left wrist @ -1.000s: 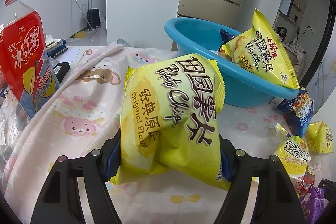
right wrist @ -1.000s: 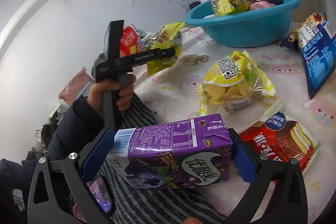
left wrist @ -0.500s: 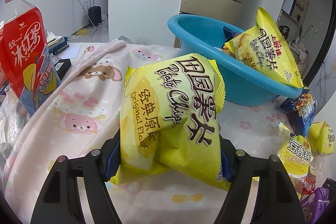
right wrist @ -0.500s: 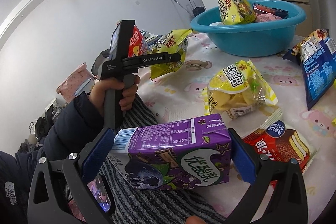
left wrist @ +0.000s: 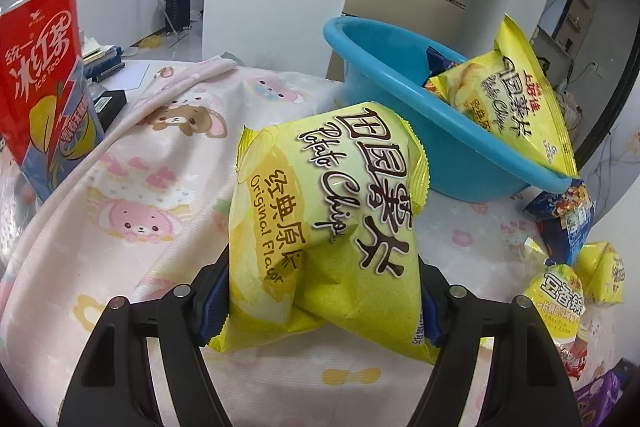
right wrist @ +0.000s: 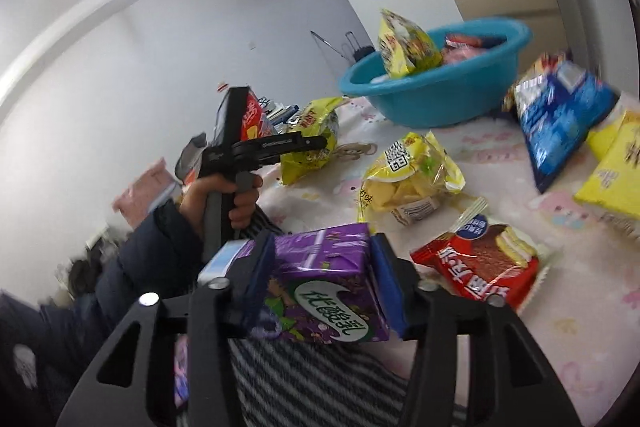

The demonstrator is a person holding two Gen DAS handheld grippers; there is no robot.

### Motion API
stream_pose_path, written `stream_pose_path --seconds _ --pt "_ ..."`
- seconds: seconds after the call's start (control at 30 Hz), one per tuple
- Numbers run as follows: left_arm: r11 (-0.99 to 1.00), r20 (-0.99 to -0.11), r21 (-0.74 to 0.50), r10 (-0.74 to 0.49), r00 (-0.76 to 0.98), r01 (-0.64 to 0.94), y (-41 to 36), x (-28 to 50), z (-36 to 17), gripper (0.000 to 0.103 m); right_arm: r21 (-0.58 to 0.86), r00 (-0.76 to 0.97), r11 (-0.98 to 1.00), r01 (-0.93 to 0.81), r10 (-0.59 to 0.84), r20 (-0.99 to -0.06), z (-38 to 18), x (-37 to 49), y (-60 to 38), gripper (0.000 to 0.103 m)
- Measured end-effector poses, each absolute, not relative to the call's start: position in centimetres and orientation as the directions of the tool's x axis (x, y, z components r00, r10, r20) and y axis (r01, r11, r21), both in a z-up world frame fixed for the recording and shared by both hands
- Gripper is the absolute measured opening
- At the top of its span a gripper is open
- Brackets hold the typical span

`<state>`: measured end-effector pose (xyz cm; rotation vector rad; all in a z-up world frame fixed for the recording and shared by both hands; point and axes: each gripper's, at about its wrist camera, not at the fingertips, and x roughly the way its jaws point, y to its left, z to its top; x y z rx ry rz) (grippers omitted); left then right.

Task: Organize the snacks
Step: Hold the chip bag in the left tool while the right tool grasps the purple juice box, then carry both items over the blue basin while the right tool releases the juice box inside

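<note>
The blue basin (left wrist: 404,95) stands on the pink cartoon cloth (left wrist: 132,195) and serves as the landmark. In front of it, lifted above the cloth, the left gripper (left wrist: 320,291) is clamped on a yellow chip bag (left wrist: 328,211), its blue pads pressing the bag's two sides. A second chip bag (left wrist: 512,99) leans inside the basin against its near rim. Well to the left of the basin stands a red iced tea bottle (left wrist: 38,83).

Well in front of the basin, at the cloth's near edge, the right gripper (right wrist: 320,279) has a purple drink carton (right wrist: 320,291) between its closing jaws, and the pads already touch its sides. Between carton and basin lie a clear snack bag (right wrist: 408,183) and a red wafer pack (right wrist: 480,267). A blue bag (right wrist: 560,115) lies just right of the basin.
</note>
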<state>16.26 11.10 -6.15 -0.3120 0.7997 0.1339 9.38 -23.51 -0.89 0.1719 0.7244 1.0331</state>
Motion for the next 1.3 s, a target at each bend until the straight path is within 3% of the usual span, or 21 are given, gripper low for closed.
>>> stream_pose_path --seconds 0.07,0.1,0.23,0.37,0.6,0.8,0.93,1.13,1.17,1.2,1.3 --pt "0.95 -0.724 -0.214 0.002 0.69 -0.227 10.8 16.3 -6.1 0.076 0.361 0.315 0.532 -0.766 0.8 -0.511 -0.4 8.8 -22.5 0.102" --pt "0.952 -0.724 -0.21 0.002 0.69 -0.223 10.7 16.4 -6.1 0.076 0.302 0.303 0.521 -0.798 0.781 -0.546 -0.3 8.7 -21.4 0.103" --pt "0.952 -0.721 -0.209 0.004 0.693 -0.222 10.6 16.3 -6.0 0.076 0.057 0.288 0.437 -0.897 0.678 -0.676 -0.1 8.5 -16.7 0.103" --pt "0.951 -0.723 -0.213 -0.001 0.691 -0.222 10.6 16.4 -6.0 0.076 -0.056 0.266 0.341 -0.938 0.609 -0.747 -1.0 9.2 -13.0 0.103" --pt "0.952 -0.717 -0.224 -0.016 0.697 -0.209 10.4 16.3 -5.7 0.076 0.076 0.174 0.352 -0.933 0.626 -0.76 -2.5 11.3 -12.7 0.103" --pt "0.955 -0.714 -0.216 -0.013 0.7 -0.203 10.0 16.3 -5.6 0.076 -0.012 0.179 0.284 -0.959 0.569 -0.802 -1.7 9.8 -14.2 0.103" --pt "0.952 -0.711 -0.224 -0.013 0.703 -0.208 10.3 16.2 -5.5 0.076 -0.151 0.221 0.18 -0.972 0.478 -0.85 -2.5 8.0 -12.6 0.103" --pt "0.951 -0.689 -0.206 0.025 0.724 -0.229 10.5 15.6 -4.7 0.076 -0.169 0.254 0.221 -0.96 0.441 -0.861 -2.9 9.1 -11.3 0.103" --pt "0.952 -0.677 -0.202 0.033 0.736 -0.229 10.5 15.4 -4.4 0.076 -0.164 0.249 0.221 -0.962 0.448 -0.859 -3.0 9.1 -11.2 0.098" --pt "0.954 -0.659 -0.198 0.041 0.751 -0.226 10.4 15.0 -3.8 0.076 -0.157 0.241 0.215 -0.964 0.455 -0.857 -3.1 8.9 -11.2 0.085" --pt "0.958 -0.614 -0.162 0.088 0.784 -0.235 10.1 14.2 -2.4 0.076 -0.173 0.266 0.231 -0.958 0.473 -0.84 -3.3 8.3 -11.4 0.077"
